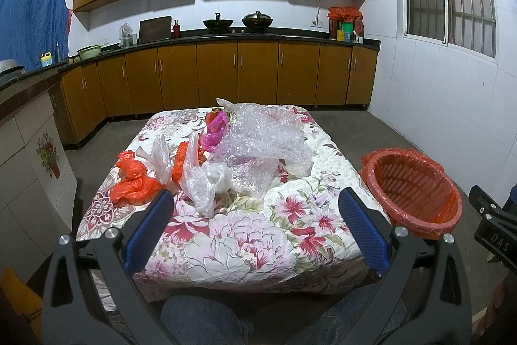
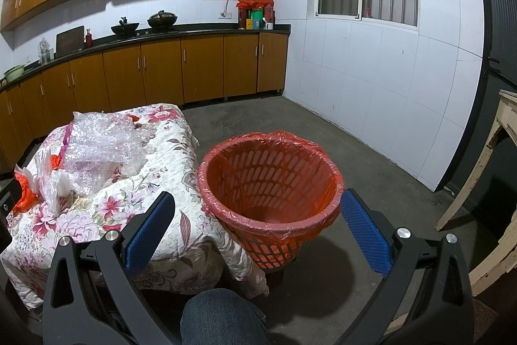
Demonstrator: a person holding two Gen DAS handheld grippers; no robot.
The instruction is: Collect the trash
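crumpled plastic trash was seen on a low table covered by a floral cloth (image 1: 258,235): a large sheet of clear bubble wrap (image 1: 265,134) toward the far side, a pink bag (image 1: 215,128) beside it, and orange bags (image 1: 132,180) and white bags (image 1: 206,180) nearer. a round orange slatted basket lined with an orange bag (image 2: 271,180) was set on the floor just beside the table's right edge. the left gripper (image 1: 255,225) was held wide above the cloth, nothing between its jaws; the right gripper (image 2: 258,225) was likewise spread wide before the basket, empty.
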